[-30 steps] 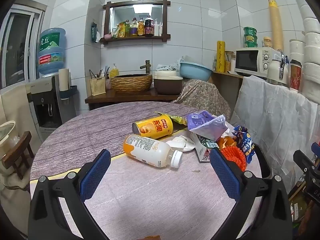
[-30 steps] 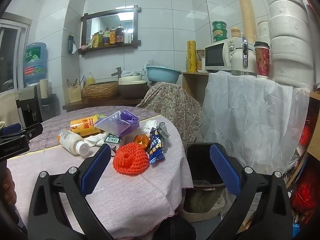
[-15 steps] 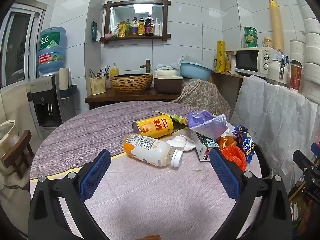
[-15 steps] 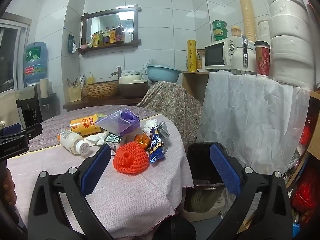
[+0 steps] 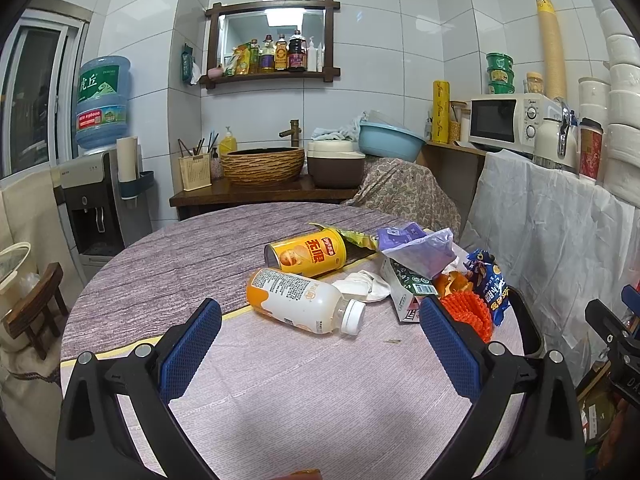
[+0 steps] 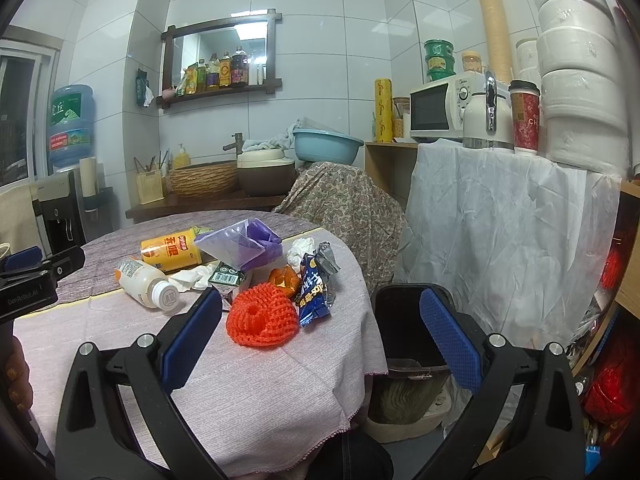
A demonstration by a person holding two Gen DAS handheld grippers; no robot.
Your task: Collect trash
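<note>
Trash lies on the round table (image 5: 280, 400): a plastic bottle (image 5: 302, 300) on its side, a yellow chip can (image 5: 308, 257), white tissue (image 5: 362, 285), a small carton (image 5: 408, 288), a purple bag (image 5: 418, 250), an orange foam net (image 5: 466, 308) and a blue snack wrapper (image 5: 490, 284). My left gripper (image 5: 320, 348) is open and empty just short of the bottle. My right gripper (image 6: 320, 332) is open and empty, near the orange net (image 6: 262, 314) and over the table edge. A black trash bin (image 6: 408, 328) stands on the floor right of the table.
A covered chair (image 6: 344, 208) stands behind the table. A white-draped shelf (image 6: 500, 216) with a microwave (image 6: 438, 106) is at the right. A sink counter (image 5: 260, 192) and a water dispenser (image 5: 100, 184) are at the back. A stool (image 5: 32, 316) is at the left.
Both grippers have edged slightly forward toward the trash. Nothing on the table has moved.
</note>
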